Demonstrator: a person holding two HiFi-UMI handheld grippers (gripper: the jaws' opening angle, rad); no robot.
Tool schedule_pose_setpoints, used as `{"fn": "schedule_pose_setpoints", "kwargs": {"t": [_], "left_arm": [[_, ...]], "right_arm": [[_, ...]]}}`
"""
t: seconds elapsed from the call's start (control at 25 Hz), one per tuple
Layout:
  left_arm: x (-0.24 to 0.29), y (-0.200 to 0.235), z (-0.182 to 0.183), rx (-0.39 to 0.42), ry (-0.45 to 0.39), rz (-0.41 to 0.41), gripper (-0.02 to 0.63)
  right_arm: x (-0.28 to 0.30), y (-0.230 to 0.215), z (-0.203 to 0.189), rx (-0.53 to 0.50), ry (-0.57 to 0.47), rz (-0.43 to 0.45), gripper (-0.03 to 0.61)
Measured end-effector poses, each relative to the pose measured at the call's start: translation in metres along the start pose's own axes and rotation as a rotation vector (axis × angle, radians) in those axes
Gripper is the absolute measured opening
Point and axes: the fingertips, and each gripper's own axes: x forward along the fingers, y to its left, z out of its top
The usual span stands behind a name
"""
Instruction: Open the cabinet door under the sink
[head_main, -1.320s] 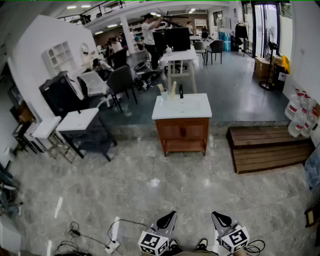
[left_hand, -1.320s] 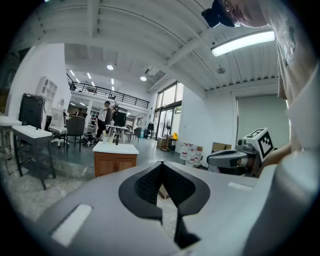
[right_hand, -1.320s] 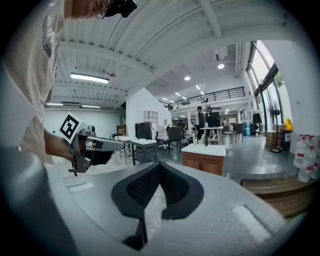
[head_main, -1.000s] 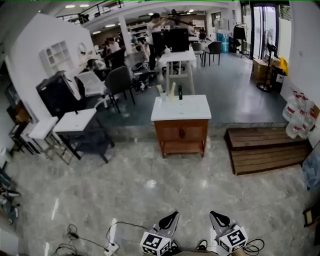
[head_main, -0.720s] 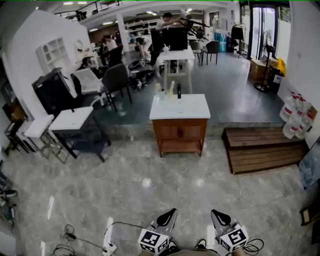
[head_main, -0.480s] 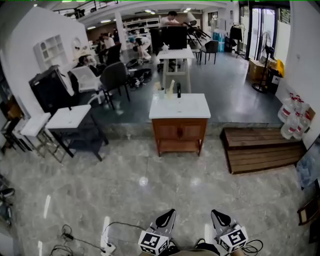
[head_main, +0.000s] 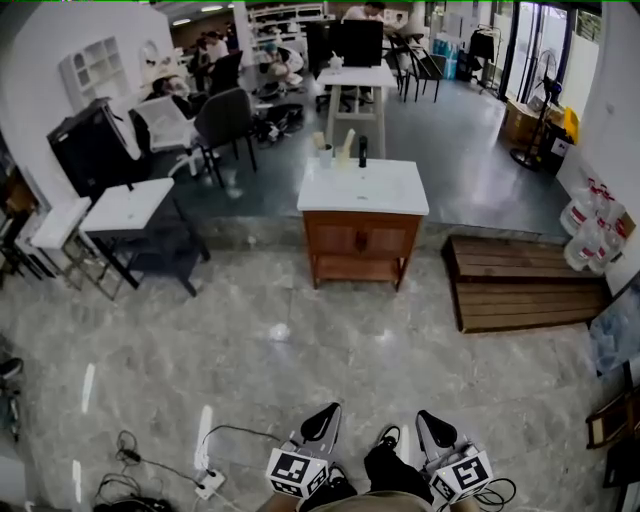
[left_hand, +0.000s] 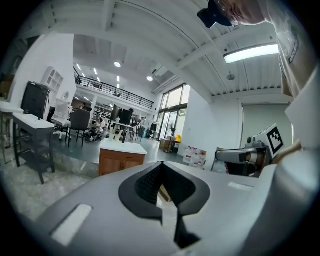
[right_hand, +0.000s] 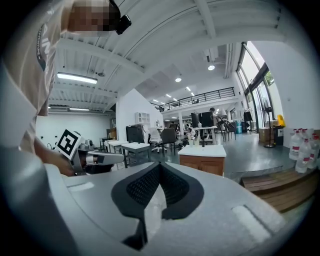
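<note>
The sink cabinet (head_main: 360, 243) is brown wood with a white basin top (head_main: 363, 187) and stands far ahead across the marble floor. Its two doors look closed, with an open shelf beneath them. At the bottom of the head view my left gripper (head_main: 321, 421) and right gripper (head_main: 434, 427) sit side by side, both shut and empty, far from the cabinet. The left gripper view shows the left gripper (left_hand: 161, 165) with its jaws together and the cabinet (left_hand: 119, 161) small beyond it. The right gripper (right_hand: 159, 164) is the same in its own view, with the cabinet (right_hand: 202, 164) small ahead.
A low wooden platform (head_main: 525, 285) lies right of the cabinet, with water bottles (head_main: 590, 225) by the wall. White side tables (head_main: 125, 205) stand at the left. A power strip with cables (head_main: 205, 482) lies on the floor at lower left. Behind the cabinet the floor steps up.
The cabinet has grown larger and slid lower in the head view as I moved toward it. Both grippers stay shut, low in the view, and a shoe now shows between them.
</note>
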Motion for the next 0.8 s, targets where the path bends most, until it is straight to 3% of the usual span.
{"fn": "schedule_pose_setpoints", "kwargs": {"t": [0.12, 0.36, 0.6, 0.8], "left_arm": [[0.028, 0.013, 0.002, 0.002, 0.020, 0.032, 0.018], [0.114, 0.021, 0.015, 0.039, 0.092, -0.006, 0.018], [0.198, 0.037, 0.064, 0.091, 0.063, 0.042, 0.018], [0.243, 0.056, 0.082, 0.094, 0.052, 0.093, 0.018]], "right_arm": [[0.018, -0.021, -0.003, 0.009, 0.007, 0.013, 0.002], [0.073, -0.097, -0.018, 0.023, 0.008, 0.038, 0.002], [0.130, -0.165, 0.007, -0.072, 0.017, 0.111, 0.002], [0.169, -0.205, 0.026, -0.062, -0.005, 0.137, 0.002]]}}
